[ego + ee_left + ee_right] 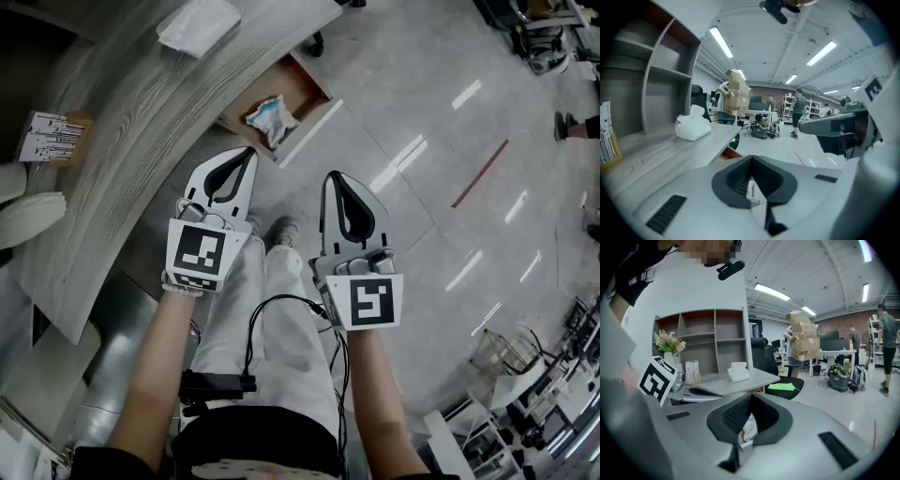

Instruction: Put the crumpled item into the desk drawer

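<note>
Lying near open drawer [298,86] front: wad [271,119]. L gripper [247,156], R gripper [336,178] shut, empty. Risk: wad could jam on closing.

A white packet [199,25] lies on the counter [141,141], well apart from a card stand [52,136]; a red stripe [480,173] marks the floor [394,112].

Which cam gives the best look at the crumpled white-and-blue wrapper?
Head view: the crumpled white-and-blue wrapper lies fully visible in the open brown wooden drawer. Right gripper view catches only a sliver; left gripper view, an unidentifiable pale scrap.
</note>
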The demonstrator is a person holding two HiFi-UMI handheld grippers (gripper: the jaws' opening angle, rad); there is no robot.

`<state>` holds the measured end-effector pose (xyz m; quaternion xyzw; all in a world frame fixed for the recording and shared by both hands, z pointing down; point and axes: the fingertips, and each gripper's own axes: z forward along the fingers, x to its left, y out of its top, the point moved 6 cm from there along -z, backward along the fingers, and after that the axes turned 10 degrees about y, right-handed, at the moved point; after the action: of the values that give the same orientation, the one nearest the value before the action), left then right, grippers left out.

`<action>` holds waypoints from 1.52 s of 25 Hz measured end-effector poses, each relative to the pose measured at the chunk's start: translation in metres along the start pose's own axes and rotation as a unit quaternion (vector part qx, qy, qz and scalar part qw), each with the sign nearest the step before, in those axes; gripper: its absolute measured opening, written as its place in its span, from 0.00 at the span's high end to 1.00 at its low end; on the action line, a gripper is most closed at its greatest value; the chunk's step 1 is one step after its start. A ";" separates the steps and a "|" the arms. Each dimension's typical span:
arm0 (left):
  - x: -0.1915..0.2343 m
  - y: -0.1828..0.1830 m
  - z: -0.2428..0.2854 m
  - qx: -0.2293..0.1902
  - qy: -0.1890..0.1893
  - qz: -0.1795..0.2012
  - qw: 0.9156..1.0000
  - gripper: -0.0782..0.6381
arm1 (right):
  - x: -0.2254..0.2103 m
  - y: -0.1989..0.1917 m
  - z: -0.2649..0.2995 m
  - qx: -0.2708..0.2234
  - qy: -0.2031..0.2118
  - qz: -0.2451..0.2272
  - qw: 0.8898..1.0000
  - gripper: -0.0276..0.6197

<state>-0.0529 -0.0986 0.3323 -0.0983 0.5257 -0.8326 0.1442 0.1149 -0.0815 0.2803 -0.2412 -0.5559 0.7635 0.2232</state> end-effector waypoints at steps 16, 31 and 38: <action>0.009 0.135 -0.107 -0.135 0.004 0.004 0.991 0.87 | 0.046 0.119 -0.042 -0.058 0.013 -0.023 0.998 0.95; 0.006 0.206 -0.170 -0.196 0.010 0.014 0.981 0.87 | 0.056 0.188 -0.079 -0.107 0.004 -0.060 0.992 0.95; 0.003 0.223 -0.192 -0.217 0.015 0.049 0.975 0.87 | 0.062 0.210 -0.093 -0.120 0.008 -0.071 0.990 0.95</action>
<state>-0.0856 -0.0275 0.0486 -0.0890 0.7000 -0.6920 0.1524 0.1086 -0.0345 0.0479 -0.2328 -0.6571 0.6717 0.2507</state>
